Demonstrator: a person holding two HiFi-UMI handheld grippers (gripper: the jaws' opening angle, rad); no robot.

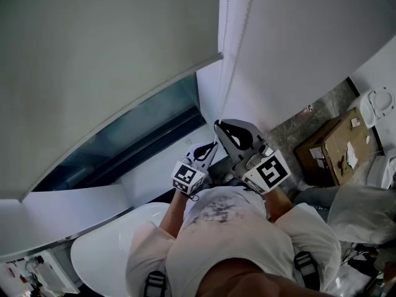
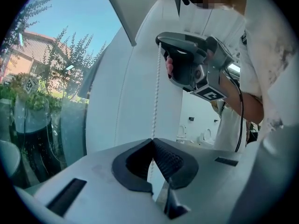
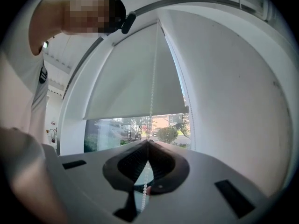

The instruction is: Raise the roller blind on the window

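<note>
While left gripper point(image 2: 152, 141) pinches chain point(image 2: 156, 92), right gripper point(image 3: 148, 143) does.

White short-sleeved T-shirt point(image 1: 232, 237), grey-smudged at chest; dark strap buckles point(image 1: 154, 283) at its lower edge. Above T-shirt: left gripper point(image 1: 212, 146) and right gripper point(image 1: 218, 124), grey plastic shells, black ribbed pads point(image 2: 168, 160), each with black-and-white marker cube point(image 1: 267, 173). Thin black cable point(image 2: 242, 115) beside T-shirt, trailing from right gripper.
</note>
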